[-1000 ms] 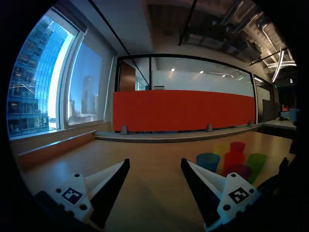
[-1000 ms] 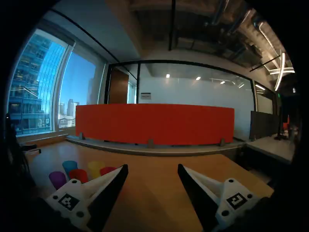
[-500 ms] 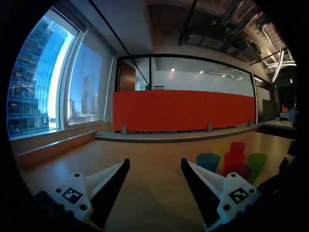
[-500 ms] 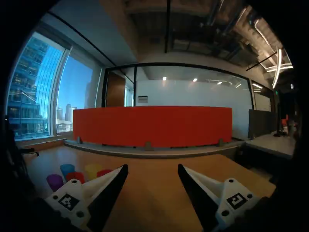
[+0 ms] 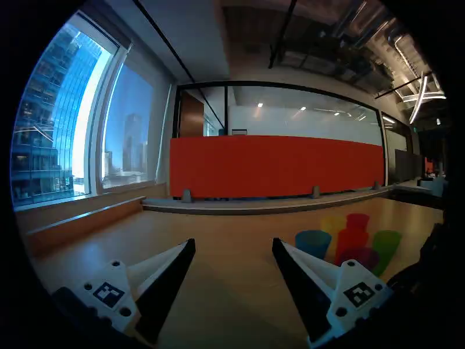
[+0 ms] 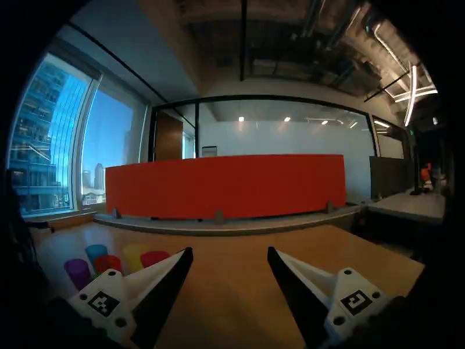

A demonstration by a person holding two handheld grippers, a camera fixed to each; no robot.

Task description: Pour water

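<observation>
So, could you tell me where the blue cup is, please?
In the left gripper view, the blue cup stands on the table, right of centre, just left of a red cup.

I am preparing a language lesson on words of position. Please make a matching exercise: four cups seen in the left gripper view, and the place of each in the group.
Things:
1. blue cup
2. green cup
3. yellow cup
4. purple cup

Places:
a. right end of the group
b. back row
c. front, between blue and green
d. left end of the group

Pairs: 1-d; 2-a; 3-b; 4-c
</observation>
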